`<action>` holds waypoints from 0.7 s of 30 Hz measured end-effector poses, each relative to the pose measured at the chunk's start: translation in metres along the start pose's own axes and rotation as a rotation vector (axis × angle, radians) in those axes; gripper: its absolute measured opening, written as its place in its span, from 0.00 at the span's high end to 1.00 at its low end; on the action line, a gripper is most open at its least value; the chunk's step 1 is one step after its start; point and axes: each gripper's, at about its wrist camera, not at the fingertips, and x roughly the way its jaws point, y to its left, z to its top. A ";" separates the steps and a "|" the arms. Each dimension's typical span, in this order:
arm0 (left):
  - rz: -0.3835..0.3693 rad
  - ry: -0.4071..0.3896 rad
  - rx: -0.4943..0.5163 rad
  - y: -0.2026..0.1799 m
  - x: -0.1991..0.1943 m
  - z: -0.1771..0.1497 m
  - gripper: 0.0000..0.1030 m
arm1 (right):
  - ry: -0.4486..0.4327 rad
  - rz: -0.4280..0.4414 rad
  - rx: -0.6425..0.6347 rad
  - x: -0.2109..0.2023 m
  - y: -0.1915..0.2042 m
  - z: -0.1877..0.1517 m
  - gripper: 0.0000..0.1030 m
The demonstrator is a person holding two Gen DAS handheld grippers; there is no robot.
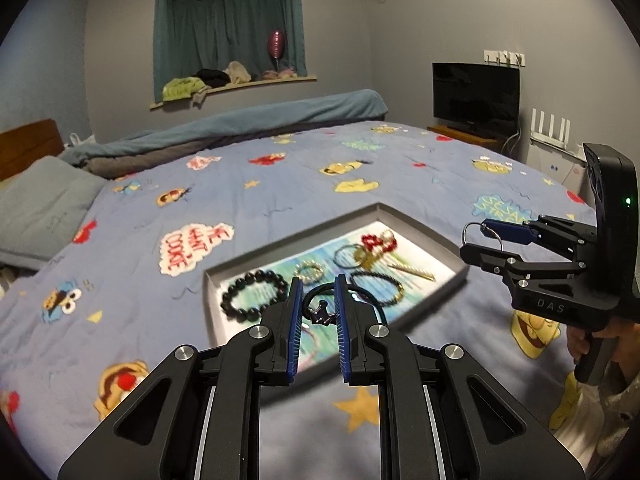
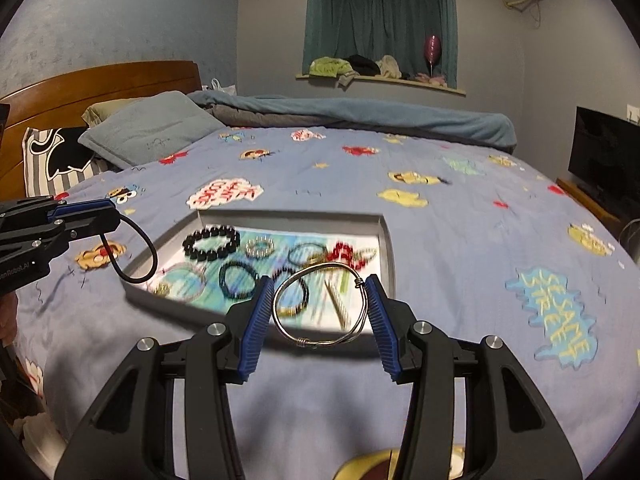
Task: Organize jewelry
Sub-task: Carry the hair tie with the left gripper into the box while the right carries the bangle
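Observation:
A grey shallow tray (image 1: 376,210) (image 2: 288,216) lies on the bed with several bracelets in it. Among them are a black bead bracelet (image 1: 254,296) (image 2: 211,243), a small pearl one (image 1: 309,272) (image 2: 260,247) and a red bead one (image 1: 376,242) (image 2: 344,254). My left gripper (image 1: 319,282) (image 2: 114,220) hangs above the tray's near side, shut on a black cord bracelet (image 1: 316,298) (image 2: 140,276) with a small crown charm. My right gripper (image 2: 319,278) (image 1: 474,236) is also raised over the tray, its blue pads pressing both sides of a silver wire bangle (image 2: 304,343) (image 1: 466,234).
The bed has a blue cartoon-print cover (image 1: 280,184) (image 2: 460,240). A grey pillow (image 2: 152,128) and wooden headboard (image 2: 100,84) are at its head, a rolled blanket (image 1: 240,124) along the far side. A TV (image 1: 476,96) stands by the wall. A hand (image 1: 580,344) holds the right gripper's handle.

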 end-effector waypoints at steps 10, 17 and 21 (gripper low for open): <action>-0.066 0.095 -0.073 0.020 0.055 -0.004 0.84 | 0.074 0.004 0.021 0.050 -0.009 0.009 0.54; -0.104 0.192 -0.139 0.025 0.096 -0.025 0.84 | 0.175 0.019 0.060 0.083 -0.015 0.003 0.54; -0.116 0.224 -0.137 0.019 0.107 -0.035 0.84 | 0.205 0.020 0.055 0.091 -0.014 0.001 0.54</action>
